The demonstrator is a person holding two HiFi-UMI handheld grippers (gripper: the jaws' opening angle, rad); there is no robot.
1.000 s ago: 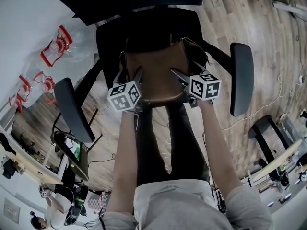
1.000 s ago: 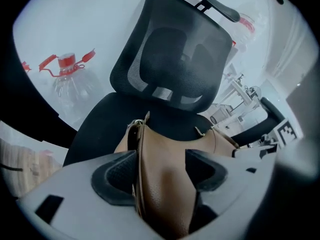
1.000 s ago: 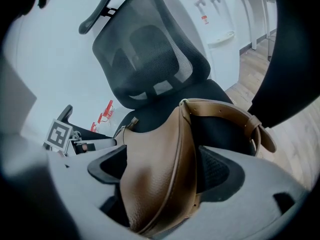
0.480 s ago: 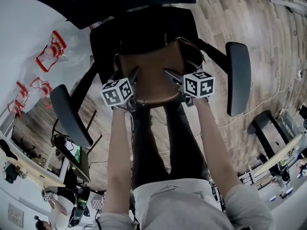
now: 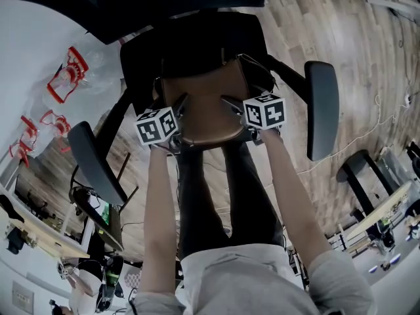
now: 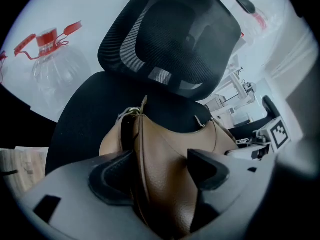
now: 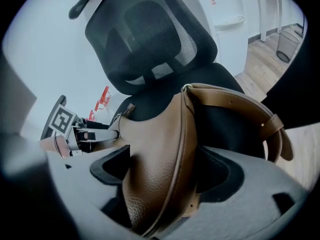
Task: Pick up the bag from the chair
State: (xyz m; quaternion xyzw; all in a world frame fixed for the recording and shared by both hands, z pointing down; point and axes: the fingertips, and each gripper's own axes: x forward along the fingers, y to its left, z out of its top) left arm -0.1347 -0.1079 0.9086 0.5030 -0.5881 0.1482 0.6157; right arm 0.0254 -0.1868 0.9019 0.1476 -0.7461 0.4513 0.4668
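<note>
A brown leather bag (image 5: 209, 107) rests on the seat of a black office chair (image 5: 197, 41), its top toward the chair's mesh backrest. A person at the chair's front edge reaches both tools down onto it. The left gripper (image 6: 160, 170) straddles the bag's end nearer the chair's left armrest; its jaws have just been opening and stand wide, not pinching. The right gripper (image 7: 165, 169) straddles the opposite end, by the strap (image 7: 252, 119); its jaws have just been closing but remain spread, with no pinch visible.
</note>
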